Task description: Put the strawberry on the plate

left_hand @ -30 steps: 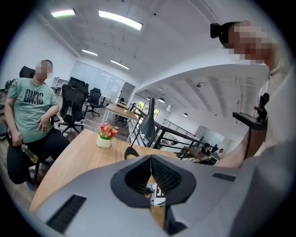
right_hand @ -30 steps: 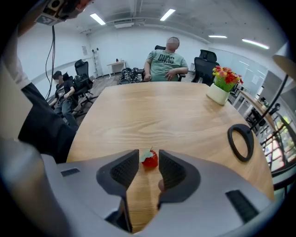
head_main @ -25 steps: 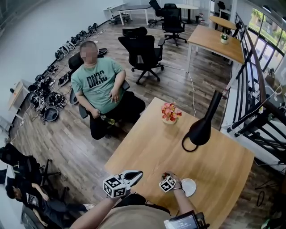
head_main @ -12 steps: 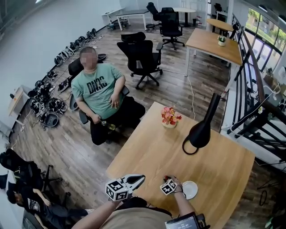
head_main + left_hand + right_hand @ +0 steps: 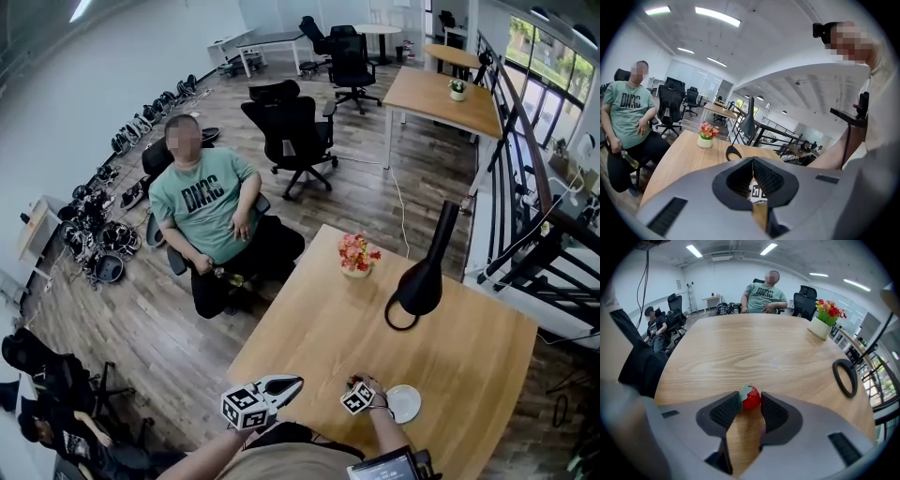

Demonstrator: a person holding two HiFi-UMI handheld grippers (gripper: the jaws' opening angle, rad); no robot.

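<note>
Right gripper view was where the strawberry (image 5: 752, 400) was seen most clearly. It lay on the wooden worktop (image 5: 754, 348), its green cap turned to the left, directly between the tips of the right gripper (image 5: 750, 397). The jaws of that gripper had just been opening and were held apart. The fruit was framed closely between the pads, but no squeeze on it could be made out. It was therefore judged to be resting on the worktop rather than carried.

From the head view, the white plate (image 5: 409, 405) was seen just beside the right gripper, on its right, with nothing on it. The task was thus judged to be at its start. The strawberry had been reached and bracketed, but not yet lifted or placed. What was left was for the jaws to be closed on the fruit, for it to be carried the short way to the plate, and for it to be set down and released.

The left gripper (image 5: 752, 161) was held at the near edge of the worktop with its jaws together and nothing between them, and no part in the work was judged for it. Further out, a black lamp (image 5: 422, 281) and a pot of flowers (image 5: 356, 255) stood on the worktop. A seated person (image 5: 208, 202) was seen beyond its far edge.
</note>
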